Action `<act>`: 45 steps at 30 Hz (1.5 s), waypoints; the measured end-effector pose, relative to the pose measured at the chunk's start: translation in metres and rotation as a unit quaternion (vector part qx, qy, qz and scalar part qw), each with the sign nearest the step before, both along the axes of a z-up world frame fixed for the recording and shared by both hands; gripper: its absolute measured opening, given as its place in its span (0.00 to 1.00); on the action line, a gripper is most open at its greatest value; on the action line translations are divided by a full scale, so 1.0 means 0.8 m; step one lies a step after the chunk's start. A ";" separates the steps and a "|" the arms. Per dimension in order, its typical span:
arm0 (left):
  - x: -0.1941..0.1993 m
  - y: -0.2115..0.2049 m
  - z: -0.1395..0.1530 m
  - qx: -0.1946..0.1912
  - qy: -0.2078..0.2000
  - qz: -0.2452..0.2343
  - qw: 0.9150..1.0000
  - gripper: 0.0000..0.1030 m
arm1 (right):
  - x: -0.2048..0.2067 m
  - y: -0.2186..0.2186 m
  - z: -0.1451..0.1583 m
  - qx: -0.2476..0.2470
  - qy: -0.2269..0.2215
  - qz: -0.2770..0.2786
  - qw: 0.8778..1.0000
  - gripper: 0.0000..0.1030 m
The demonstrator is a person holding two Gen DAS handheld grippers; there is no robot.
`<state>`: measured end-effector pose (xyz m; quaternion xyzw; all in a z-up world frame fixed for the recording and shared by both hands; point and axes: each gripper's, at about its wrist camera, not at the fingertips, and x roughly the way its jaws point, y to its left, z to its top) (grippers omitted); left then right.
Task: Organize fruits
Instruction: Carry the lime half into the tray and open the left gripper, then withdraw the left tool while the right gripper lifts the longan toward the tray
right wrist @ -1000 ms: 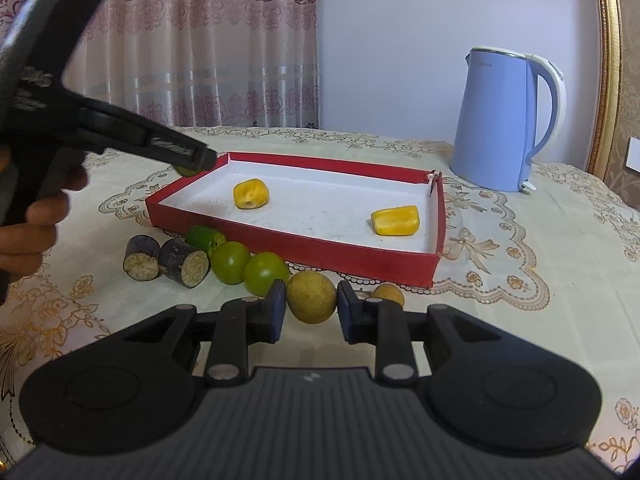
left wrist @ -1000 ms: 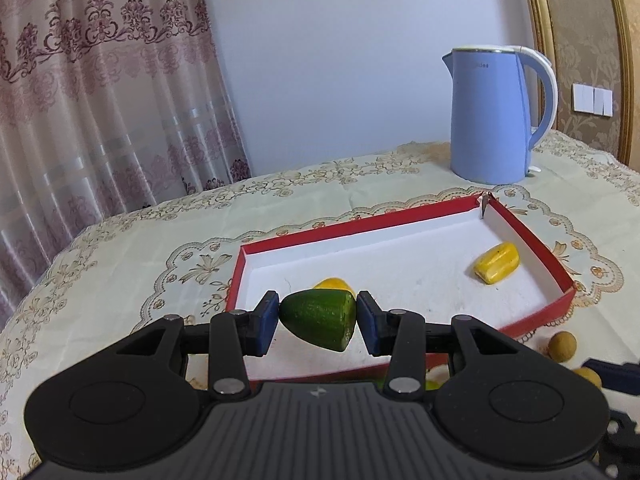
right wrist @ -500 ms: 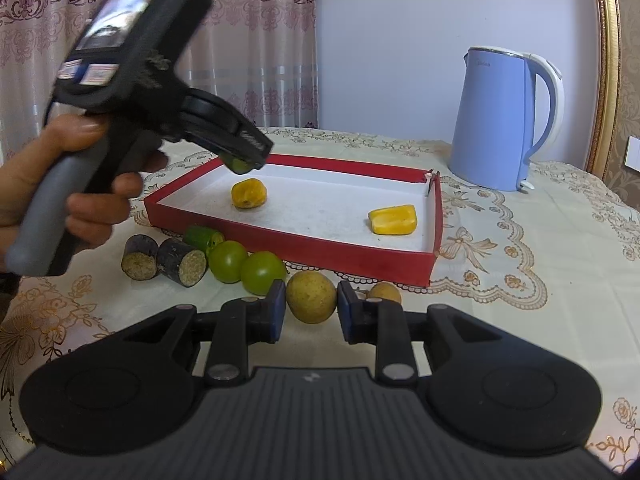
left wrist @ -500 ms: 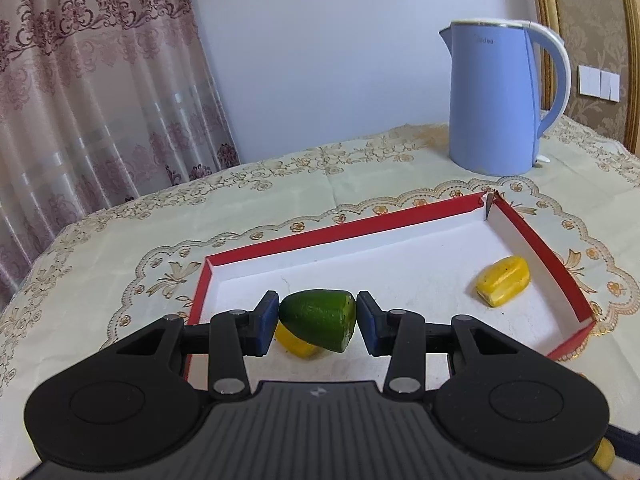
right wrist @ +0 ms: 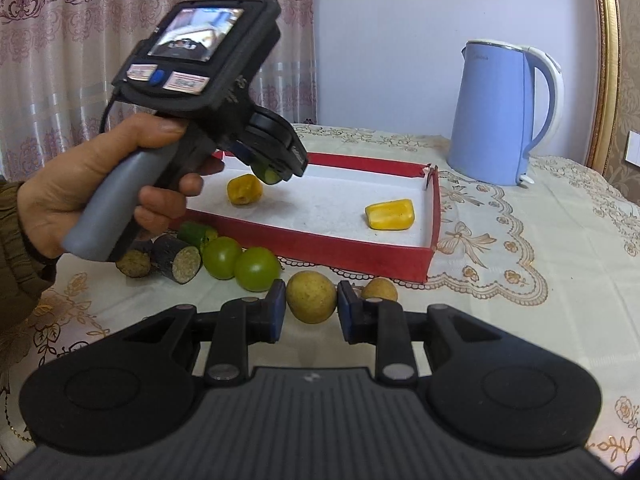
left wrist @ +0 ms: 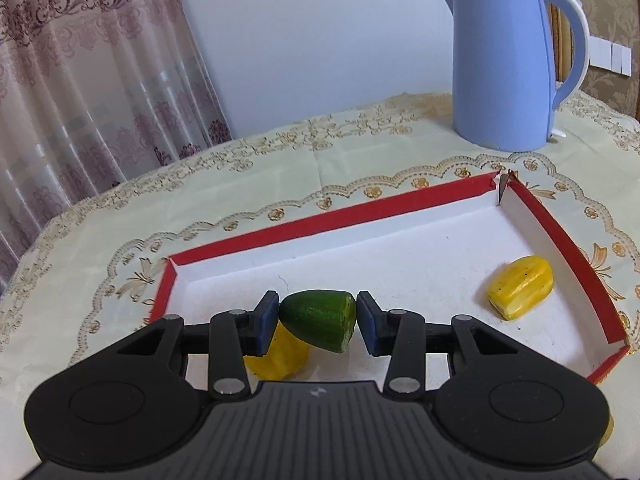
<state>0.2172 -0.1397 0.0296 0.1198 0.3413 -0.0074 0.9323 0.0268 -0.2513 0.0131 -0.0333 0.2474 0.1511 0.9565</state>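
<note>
My left gripper (left wrist: 317,314) is shut on a green cucumber-like piece (left wrist: 316,320) and hangs over the near left part of the red-walled white tray (left wrist: 328,216). A yellow fruit piece (left wrist: 280,356) lies in the tray just below it, and another yellow piece (left wrist: 520,292) lies at the tray's right end. In the right wrist view a hand (right wrist: 100,184) holds the left gripper (right wrist: 276,172) over the tray (right wrist: 352,256). My right gripper (right wrist: 312,308) sits low in front of the tray, shut on a round yellow-brown fruit (right wrist: 312,296).
A blue kettle (right wrist: 496,112) stands behind the tray's far right corner. In front of the tray lie two green round fruits (right wrist: 256,268), two dark cut stalk pieces (right wrist: 180,258), a green piece (right wrist: 196,234) and a small brown fruit (right wrist: 380,289).
The left gripper has carried the green piece forward and slightly down, from the tray's near wall to over its inside. The right gripper has stayed put.
</note>
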 end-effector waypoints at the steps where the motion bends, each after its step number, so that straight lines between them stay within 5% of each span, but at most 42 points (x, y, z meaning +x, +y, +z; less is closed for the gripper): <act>1: 0.002 -0.001 -0.002 -0.001 0.003 0.002 1.000 0.40 | 0.000 0.000 0.000 0.000 0.000 0.000 1.000 0.25; 13: 0.009 -0.009 0.001 -0.002 0.001 0.002 1.000 0.43 | 0.002 -0.003 -0.003 0.001 0.003 -0.001 1.000 0.25; 18: 0.004 -0.009 0.007 -0.001 -0.011 0.001 1.000 0.61 | 0.002 -0.002 -0.003 -0.002 0.003 -0.001 1.000 0.25; 25: -0.001 0.000 0.015 -0.010 -0.013 0.002 1.000 0.67 | 0.002 0.003 0.001 -0.004 0.000 0.004 1.000 0.25; 38: -0.031 0.065 0.060 -0.106 -0.036 0.021 0.994 0.72 | 0.007 0.009 0.008 -0.009 -0.003 0.003 1.000 0.25; 45: -0.098 0.099 0.060 -0.059 -0.071 0.078 0.993 0.75 | 0.018 0.004 0.017 0.002 -0.012 -0.002 1.000 0.25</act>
